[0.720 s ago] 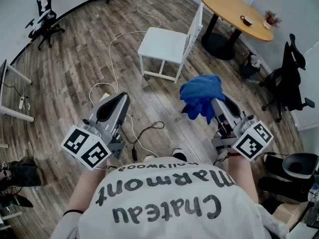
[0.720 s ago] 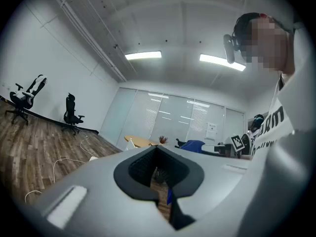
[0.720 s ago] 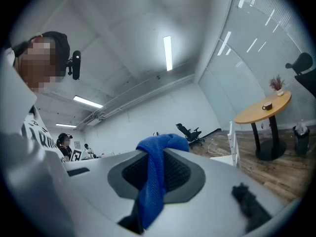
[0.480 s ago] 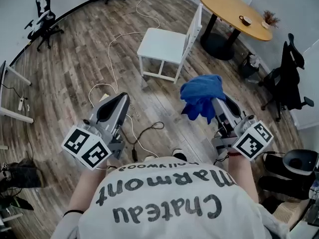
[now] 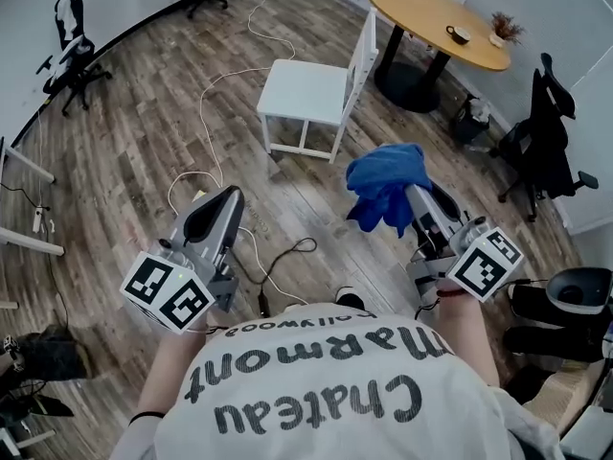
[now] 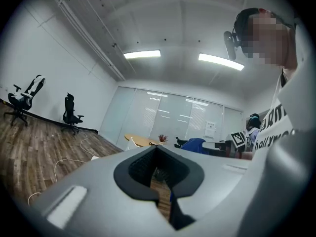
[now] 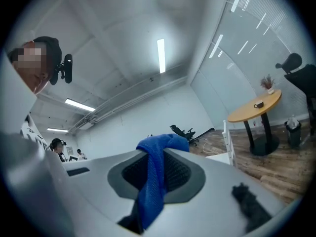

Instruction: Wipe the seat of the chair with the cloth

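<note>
The right gripper [image 5: 414,201] pinches a bunched blue cloth [image 5: 385,185] between its jaws, most of the fabric spilling over the tips. The left gripper [image 5: 228,197] has its jaws pressed almost together on nothing. The white chair [image 5: 308,89] stands well ahead on the wood floor [image 5: 134,132], its seat bare and its backrest along the seat's right edge. The step in hand looks like carrying the cloth to the seat. It would go best by coming in over the open front and left edges, laying the loose bulk flat, then sweeping from the backrest edge outward with the grip firm. White and black cables [image 5: 206,99] cross the floor between person and chair and could trip a step. Beyond stands a round wooden table [image 5: 421,8] with a cup [image 5: 460,34] near its right edge.
</note>
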The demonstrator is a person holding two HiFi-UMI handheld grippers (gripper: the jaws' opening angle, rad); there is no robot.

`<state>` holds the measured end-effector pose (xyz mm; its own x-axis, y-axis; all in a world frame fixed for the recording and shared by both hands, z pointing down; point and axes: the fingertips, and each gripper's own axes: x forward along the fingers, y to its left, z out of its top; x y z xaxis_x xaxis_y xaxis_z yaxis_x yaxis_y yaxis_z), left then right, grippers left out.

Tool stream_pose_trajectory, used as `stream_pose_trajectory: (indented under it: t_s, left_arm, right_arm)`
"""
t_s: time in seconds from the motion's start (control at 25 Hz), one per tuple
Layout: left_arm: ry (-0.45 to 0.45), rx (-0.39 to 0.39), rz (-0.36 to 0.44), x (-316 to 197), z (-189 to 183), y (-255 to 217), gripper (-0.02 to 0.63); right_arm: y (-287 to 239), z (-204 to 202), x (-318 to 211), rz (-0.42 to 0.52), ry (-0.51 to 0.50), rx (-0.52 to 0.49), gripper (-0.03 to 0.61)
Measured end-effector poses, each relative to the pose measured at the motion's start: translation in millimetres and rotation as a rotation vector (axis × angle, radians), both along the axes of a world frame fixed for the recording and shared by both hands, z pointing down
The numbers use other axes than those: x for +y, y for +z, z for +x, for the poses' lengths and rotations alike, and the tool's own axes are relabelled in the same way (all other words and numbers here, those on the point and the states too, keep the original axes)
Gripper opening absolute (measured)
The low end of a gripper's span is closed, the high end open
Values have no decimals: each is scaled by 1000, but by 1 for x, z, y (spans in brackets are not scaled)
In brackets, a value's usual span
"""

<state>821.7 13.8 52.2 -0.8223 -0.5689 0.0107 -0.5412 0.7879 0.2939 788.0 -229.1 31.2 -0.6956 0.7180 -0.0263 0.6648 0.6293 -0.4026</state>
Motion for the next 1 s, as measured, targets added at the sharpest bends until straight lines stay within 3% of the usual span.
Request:
stream_pose_trajectory:
  t_s: [0.36, 0.6, 0.88, 1.0]
  left_arm:
    - [-77, 47, 26, 58, 15, 18, 8]
    - [-152, 77, 48, 89, -1, 33, 8]
    - [-243, 78, 23, 122, -72, 33, 8]
    - [-262, 48, -43, 127, -122, 28, 8]
  right_arm:
    - [16, -8, 39, 28, -7, 51, 64]
    - [24, -51, 77, 46, -72, 48, 64]
    - [27, -142, 110, 30, -119, 44, 64]
    - [26, -192, 124, 27, -155, 40, 64]
